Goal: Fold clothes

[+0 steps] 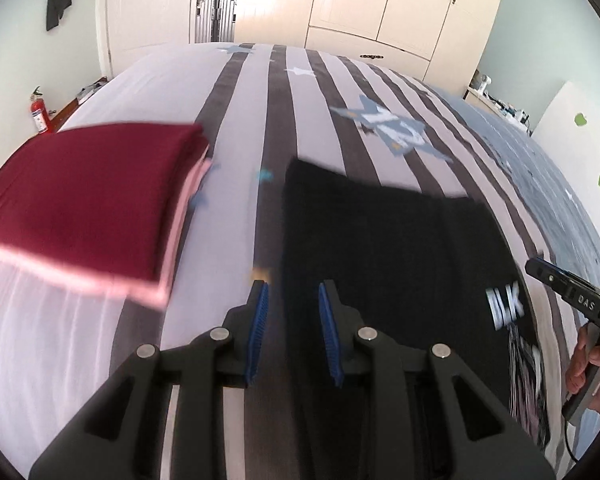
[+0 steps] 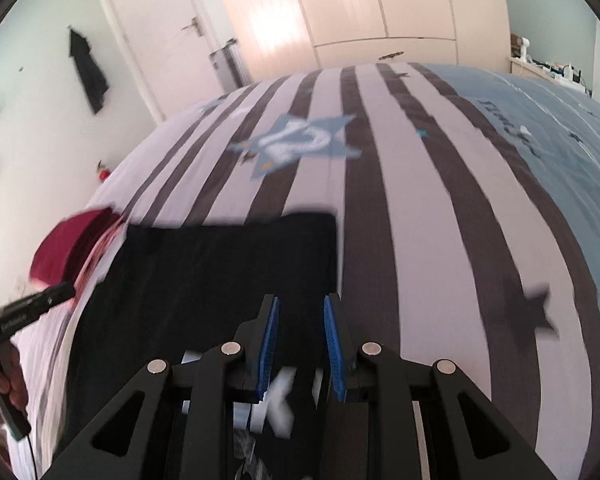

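A black garment (image 1: 388,264) with a white printed graphic lies spread flat on the striped bed (image 1: 236,128), its far edge straight and its left and right sides running toward the cameras; whether it is a shirt laid out whole or one already folded narrower cannot be told from here. To its left, apart from it, sits a folded stack with a dark red piece (image 1: 88,196) on top of a pink one (image 1: 140,286). The left claw (image 1: 292,320) hovers over the garment's left edge with its blue pads spread and nothing between them; the right claw (image 2: 300,340) hangs over the printed area near the right edge, likewise spread and empty. The cloth looks light, soft and limp, so it will probably sag and drag on the bedding rather than hold a shape. A pinch at an edge or corner, one claw on each side, seems the surest hold; the soft mattress should let a lower finger slip under a single layer, though grabbing the bedcover along with it is a risk.
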